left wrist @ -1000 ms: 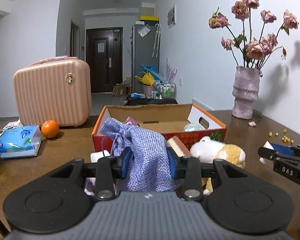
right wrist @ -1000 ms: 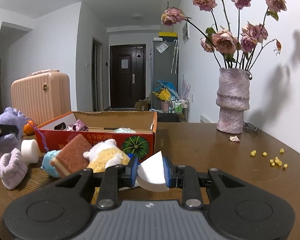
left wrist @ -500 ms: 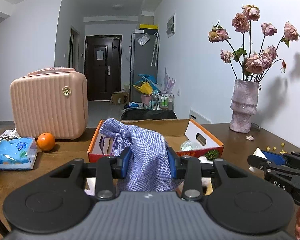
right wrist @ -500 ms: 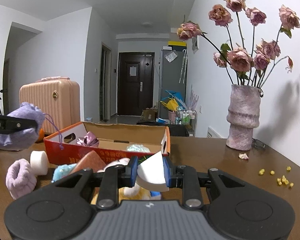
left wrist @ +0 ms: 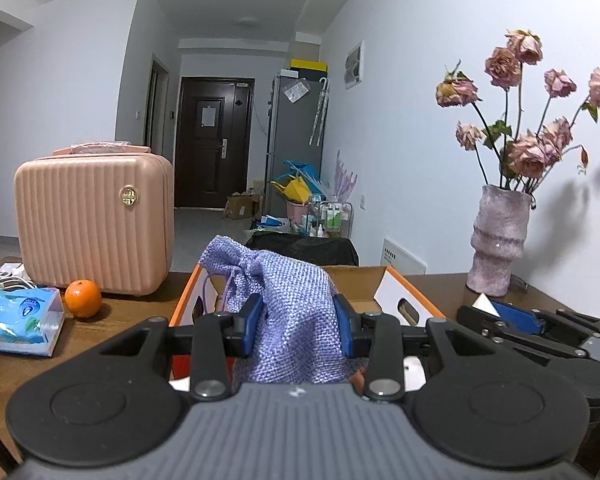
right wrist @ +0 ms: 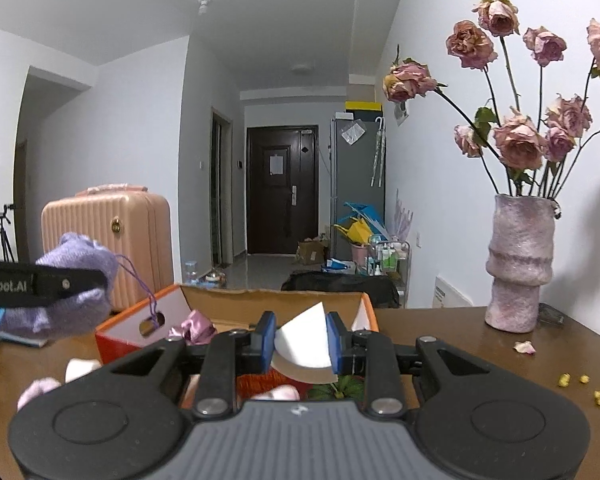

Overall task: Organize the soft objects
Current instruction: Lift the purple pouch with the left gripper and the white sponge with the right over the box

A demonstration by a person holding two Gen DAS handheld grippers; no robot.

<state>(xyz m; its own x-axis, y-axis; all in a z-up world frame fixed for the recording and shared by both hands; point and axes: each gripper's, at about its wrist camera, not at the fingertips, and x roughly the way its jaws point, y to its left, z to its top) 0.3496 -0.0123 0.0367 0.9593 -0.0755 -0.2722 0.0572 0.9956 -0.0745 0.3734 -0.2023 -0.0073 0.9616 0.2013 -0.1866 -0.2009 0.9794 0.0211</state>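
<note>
Left gripper [right wrist: 40, 286] side, seen from the right wrist: white lettering "Robot.AI", with its start cut off by the frame edge.
Tissue pack [left wrist: 18, 320]: blue print, too blurred to read.
Door [right wrist: 282, 190] notice: a pale sheet, possibly printed, illegible.
Box [right wrist: 120, 340] front: no readable lettering.

Left gripper [left wrist: 298, 330] clamped on purple woven pouch [left wrist: 284, 300], held above orange-edged cardboard box [left wrist: 404, 294]. Right gripper [left wrist: 500, 312] at right edge, gripping a white piece [left wrist: 482, 303]. On table [left wrist: 112, 320]: pink case [left wrist: 94, 220], orange [left wrist: 83, 298], tissue pack [left wrist: 14, 320], vase of dried roses [left wrist: 500, 240].
</note>
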